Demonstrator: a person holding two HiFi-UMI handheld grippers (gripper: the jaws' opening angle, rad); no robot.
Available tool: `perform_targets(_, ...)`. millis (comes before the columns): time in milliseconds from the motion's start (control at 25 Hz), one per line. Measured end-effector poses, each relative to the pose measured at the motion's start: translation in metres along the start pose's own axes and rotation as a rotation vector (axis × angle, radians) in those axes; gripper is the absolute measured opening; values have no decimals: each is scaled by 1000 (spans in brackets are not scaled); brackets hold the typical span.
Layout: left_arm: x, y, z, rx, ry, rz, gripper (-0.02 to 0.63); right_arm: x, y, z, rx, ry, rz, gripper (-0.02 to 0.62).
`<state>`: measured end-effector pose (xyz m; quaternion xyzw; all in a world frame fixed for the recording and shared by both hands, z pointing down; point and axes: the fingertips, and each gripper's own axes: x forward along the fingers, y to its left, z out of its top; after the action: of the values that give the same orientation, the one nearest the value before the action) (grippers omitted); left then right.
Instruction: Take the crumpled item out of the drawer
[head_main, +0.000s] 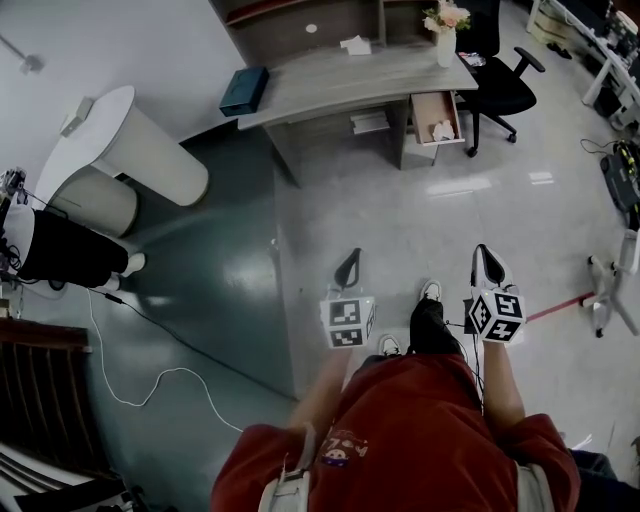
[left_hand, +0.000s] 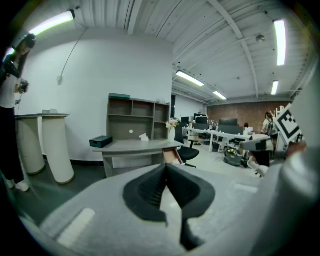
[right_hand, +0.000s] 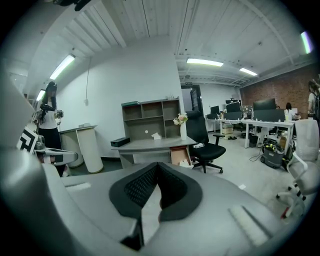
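The grey desk stands far ahead, and its wooden drawer is pulled open at the right end. A white crumpled item lies inside the drawer. In the right gripper view the drawer and the crumpled item show small, well beyond the jaws. My left gripper and right gripper are held side by side over the floor, well short of the desk. Both are shut with nothing between the pads; the tips meet in the left gripper view and in the right gripper view.
A black office chair stands right of the drawer. On the desk are a flower vase, a dark box and a white tissue. White cylindrical stands and a standing person are at left. A cable runs across the floor.
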<state>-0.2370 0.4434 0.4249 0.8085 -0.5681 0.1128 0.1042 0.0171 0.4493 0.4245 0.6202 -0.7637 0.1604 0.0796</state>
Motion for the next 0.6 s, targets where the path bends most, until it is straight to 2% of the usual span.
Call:
perform_targets(480, 72, 6, 17, 18, 21, -3, -3, 65, -25, 18, -16, 11, 23, 2)
perform_targets(600, 99, 4, 21, 19, 37, -4, -3, 88, -37, 22, -31, 24, 36, 39)
